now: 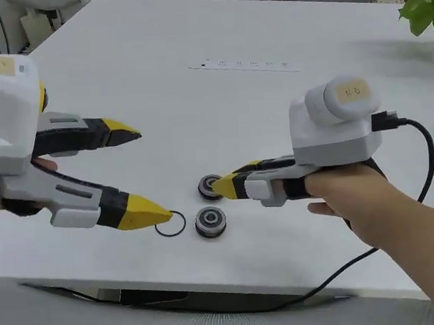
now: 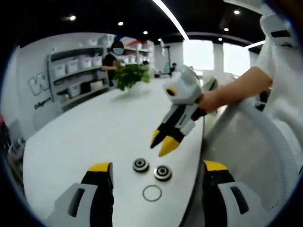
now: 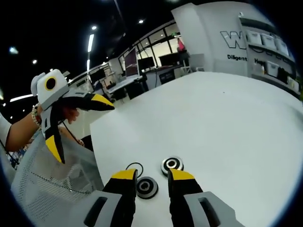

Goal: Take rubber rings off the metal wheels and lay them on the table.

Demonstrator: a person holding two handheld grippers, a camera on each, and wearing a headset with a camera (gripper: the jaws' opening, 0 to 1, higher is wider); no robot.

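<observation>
Head view: the left gripper (image 1: 147,173) gapes wide by a loose rubber ring (image 1: 184,224) lying flat on the table (image 1: 200,98) — the right gripper (image 1: 221,185) noses at the far wheel (image 1: 206,187), with the near wheel (image 1: 211,221) just beside the ring.
Left gripper view: the ring lies ahead, between its spread jaws.
Right gripper view: jaws slightly apart — gripping nothing.

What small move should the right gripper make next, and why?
Probably lower the right gripper onto the farther metal wheel and pinch its rim. The gripper's jaws stand slightly open, tips beside that wheel, and one rubber ring already lies loose by the nearer wheel.
</observation>
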